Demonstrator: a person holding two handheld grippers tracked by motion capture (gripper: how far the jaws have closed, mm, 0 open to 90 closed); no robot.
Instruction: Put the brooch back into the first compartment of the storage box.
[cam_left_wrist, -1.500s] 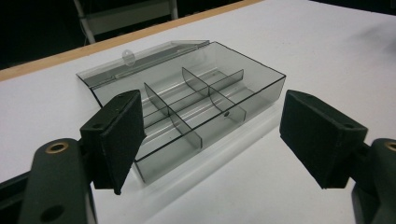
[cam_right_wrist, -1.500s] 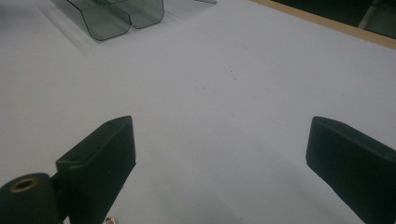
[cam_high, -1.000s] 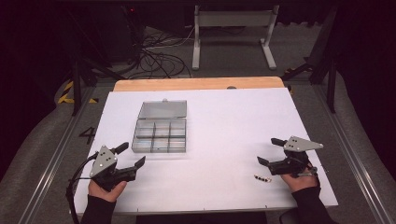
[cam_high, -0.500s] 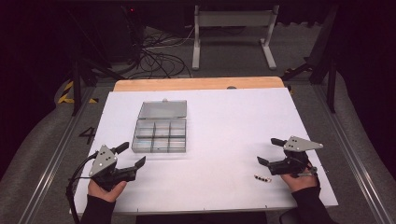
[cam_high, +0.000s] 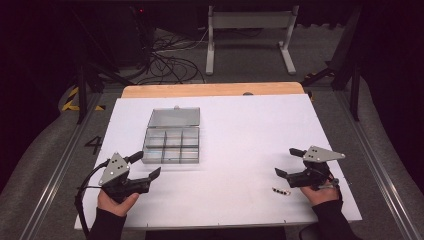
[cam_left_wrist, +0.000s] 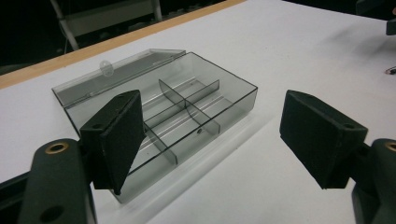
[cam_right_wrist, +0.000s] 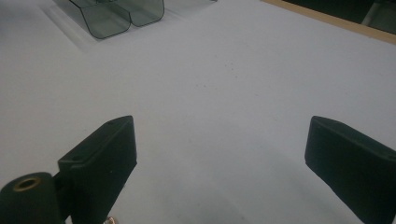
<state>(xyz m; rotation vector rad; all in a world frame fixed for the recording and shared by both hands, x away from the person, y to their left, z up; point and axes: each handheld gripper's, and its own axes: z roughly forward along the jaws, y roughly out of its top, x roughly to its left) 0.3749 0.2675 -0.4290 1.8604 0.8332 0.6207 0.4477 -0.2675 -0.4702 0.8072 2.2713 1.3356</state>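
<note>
A clear grey compartment box (cam_high: 171, 143) lies open on the white table (cam_high: 240, 130), its lid (cam_high: 174, 117) laid flat behind it; the compartments look empty. In the left gripper view the box (cam_left_wrist: 187, 107) sits just beyond the jaws. My left gripper (cam_high: 145, 166) rests open at the near left, just in front of the box, and its own view (cam_left_wrist: 224, 135) shows nothing between the jaws. My right gripper (cam_high: 291, 161) stands open at the near right, over bare table (cam_right_wrist: 219, 144). A small dark bracelet-like chain (cam_high: 281, 190) lies beside the right hand.
A wooden strip (cam_high: 212, 90) borders the table's far edge. Beyond it stand a white metal stand (cam_high: 250, 30) and tangled cables (cam_high: 170, 55) on the floor. Metal rails (cam_high: 55, 170) run along both sides of the table.
</note>
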